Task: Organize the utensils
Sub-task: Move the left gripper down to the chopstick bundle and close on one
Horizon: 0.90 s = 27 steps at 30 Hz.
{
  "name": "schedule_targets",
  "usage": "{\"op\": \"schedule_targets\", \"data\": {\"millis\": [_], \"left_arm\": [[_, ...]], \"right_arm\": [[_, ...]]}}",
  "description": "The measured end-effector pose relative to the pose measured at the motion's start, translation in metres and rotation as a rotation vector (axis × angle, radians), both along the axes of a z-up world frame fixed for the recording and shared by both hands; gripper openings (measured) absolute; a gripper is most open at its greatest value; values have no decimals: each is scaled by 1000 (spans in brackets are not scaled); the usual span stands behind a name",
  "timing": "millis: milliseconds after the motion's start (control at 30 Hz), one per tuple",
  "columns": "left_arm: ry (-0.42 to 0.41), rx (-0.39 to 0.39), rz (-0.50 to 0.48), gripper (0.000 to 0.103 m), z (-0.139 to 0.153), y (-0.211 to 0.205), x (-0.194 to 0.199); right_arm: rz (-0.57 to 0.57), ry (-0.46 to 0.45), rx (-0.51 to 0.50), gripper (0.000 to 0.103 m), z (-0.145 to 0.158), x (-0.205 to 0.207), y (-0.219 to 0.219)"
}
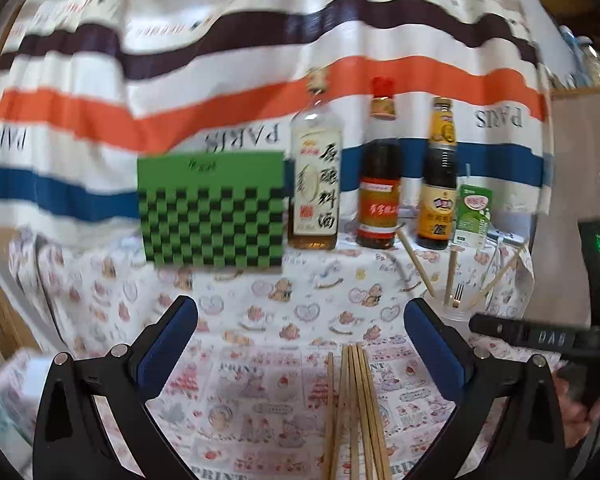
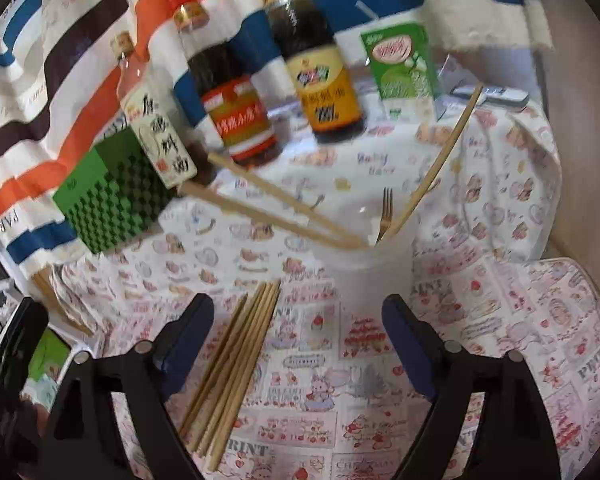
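Several wooden chopsticks (image 1: 354, 412) lie bundled on the patterned tablecloth, between and below the fingers of my left gripper (image 1: 300, 344), which is open with nothing in its jaws. The same chopsticks (image 2: 230, 368) lie just right of the left finger of my right gripper (image 2: 298, 344), also open and holding nothing. A clear plastic cup (image 2: 364, 256) stands ahead of the right gripper, with three chopsticks (image 2: 284, 212) and a small fork (image 2: 385, 214) leaning in it. In the left wrist view the cup (image 1: 454, 312) sits behind the right finger.
At the back stand a green checkered box (image 1: 212, 210), three sauce bottles (image 1: 378, 184) and a green drink carton (image 1: 472, 216) before a striped curtain. The other gripper's black body (image 1: 540, 336) shows at the right edge. The table ends at the right, by a wall (image 2: 572, 128).
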<state>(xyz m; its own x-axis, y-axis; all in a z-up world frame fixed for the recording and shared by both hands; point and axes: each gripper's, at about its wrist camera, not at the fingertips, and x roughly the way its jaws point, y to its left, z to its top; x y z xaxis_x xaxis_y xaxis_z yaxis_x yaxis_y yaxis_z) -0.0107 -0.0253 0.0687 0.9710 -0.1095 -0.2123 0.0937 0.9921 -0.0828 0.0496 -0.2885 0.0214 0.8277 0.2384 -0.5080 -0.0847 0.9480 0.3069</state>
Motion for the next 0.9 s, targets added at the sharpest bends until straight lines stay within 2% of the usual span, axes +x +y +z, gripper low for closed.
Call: {"op": "schedule_targets", "data": {"millis": [100,267,367,433,533,600,700,900], "left_arm": [[16,-43,44,102,-8,11,8],[73,-3,96,102,-27,14,26],[92,2,107,102,-33,14,32],[83,-24,102,102,-33,17,30],[79,-17,101,102,-31,16,29],[86,-6,103,102,-32,14,30],[136,4,93,102,-38,12,39],[270,64,103,102,-54,6,59]], "right_arm": [[-52,-15,-52,89,-6,0,0],[-73,-31,-152,90,-10,2,8],[-74,-52,-166,90,-13,2,11],[-59,-41,-161,90,-16,4,12],[-57,-18,-129,91,-20,6,9],[-55,-6,-160,91,-22,8,12],[-54,-12,-208,93,-25,9,17],[-73,-24,-234,94,-27,8,18]]}}
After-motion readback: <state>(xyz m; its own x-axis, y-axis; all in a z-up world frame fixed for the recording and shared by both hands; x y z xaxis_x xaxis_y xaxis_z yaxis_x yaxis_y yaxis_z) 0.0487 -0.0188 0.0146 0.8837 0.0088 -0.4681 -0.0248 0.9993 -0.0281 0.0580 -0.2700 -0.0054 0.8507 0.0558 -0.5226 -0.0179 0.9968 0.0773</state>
